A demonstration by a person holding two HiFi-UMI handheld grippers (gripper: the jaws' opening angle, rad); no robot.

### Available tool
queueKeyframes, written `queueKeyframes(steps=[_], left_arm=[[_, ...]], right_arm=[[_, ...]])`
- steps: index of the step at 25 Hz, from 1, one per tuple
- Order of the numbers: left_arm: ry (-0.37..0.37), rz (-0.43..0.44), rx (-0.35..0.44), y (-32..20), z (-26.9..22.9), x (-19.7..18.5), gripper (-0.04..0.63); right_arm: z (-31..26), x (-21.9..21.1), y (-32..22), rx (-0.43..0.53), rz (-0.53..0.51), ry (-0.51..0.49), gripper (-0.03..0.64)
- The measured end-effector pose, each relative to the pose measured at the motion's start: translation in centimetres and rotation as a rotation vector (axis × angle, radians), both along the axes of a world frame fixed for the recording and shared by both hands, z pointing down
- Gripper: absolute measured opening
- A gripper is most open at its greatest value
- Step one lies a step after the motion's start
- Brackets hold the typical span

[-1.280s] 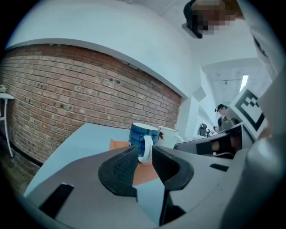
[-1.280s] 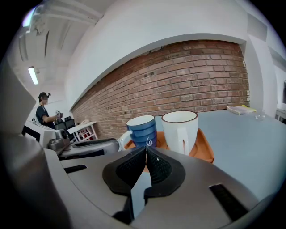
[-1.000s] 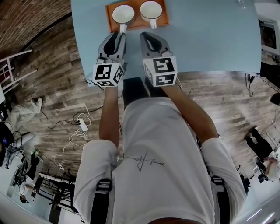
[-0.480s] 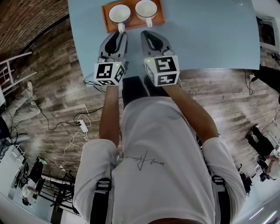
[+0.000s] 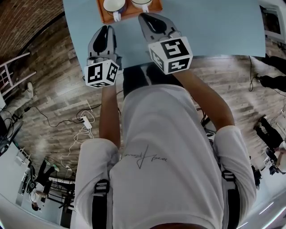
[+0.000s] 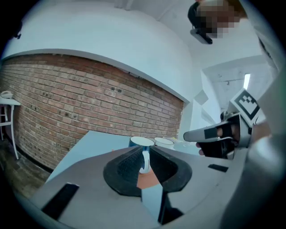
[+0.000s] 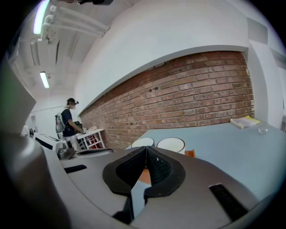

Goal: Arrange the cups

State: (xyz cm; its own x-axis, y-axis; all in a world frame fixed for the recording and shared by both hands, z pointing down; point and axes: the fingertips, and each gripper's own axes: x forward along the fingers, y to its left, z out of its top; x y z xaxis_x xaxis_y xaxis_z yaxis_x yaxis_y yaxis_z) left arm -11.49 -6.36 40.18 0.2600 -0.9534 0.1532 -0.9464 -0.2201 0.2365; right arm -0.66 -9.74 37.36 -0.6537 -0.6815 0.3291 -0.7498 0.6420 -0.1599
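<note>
Cups, two in all: left cup point(image 5: 114, 4) and right cup point(image 5: 142, 2), both white, stand side by side on one orange tray point(image 5: 129, 13) on the pale blue bench point(image 5: 214, 27). Their insides cannot be made out. The left hand-held gripper point(image 5: 107, 29) has just been closing its jaws to a narrow gap. Nothing sits between them, and the left cup's handle shows beyond. The right hand-held gripper point(image 5: 144, 18) is pressed together, empty.
</note>
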Motion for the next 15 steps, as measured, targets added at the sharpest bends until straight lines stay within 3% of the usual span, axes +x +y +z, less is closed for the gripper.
queueKeyframes(steps=[5,9,15], left_arm=[[-0.001,-0.016,0.023,0.7,-3.8,-0.1,0.014],[0.029,-0.004,0.026,0.8,-5.7,1.1,0.009],[0.011,0.04,0.002,1.2,-7.0,3.7,0.008]], right_arm=[[-4.8,1.3,0.5,0.043,-0.076,-0.047,0.021],[-6.8,3.1,0.9,0.057,-0.082,-0.07,0.021],[-8.1,5.2,2.1,0.052,-0.069,-0.069,0.021]])
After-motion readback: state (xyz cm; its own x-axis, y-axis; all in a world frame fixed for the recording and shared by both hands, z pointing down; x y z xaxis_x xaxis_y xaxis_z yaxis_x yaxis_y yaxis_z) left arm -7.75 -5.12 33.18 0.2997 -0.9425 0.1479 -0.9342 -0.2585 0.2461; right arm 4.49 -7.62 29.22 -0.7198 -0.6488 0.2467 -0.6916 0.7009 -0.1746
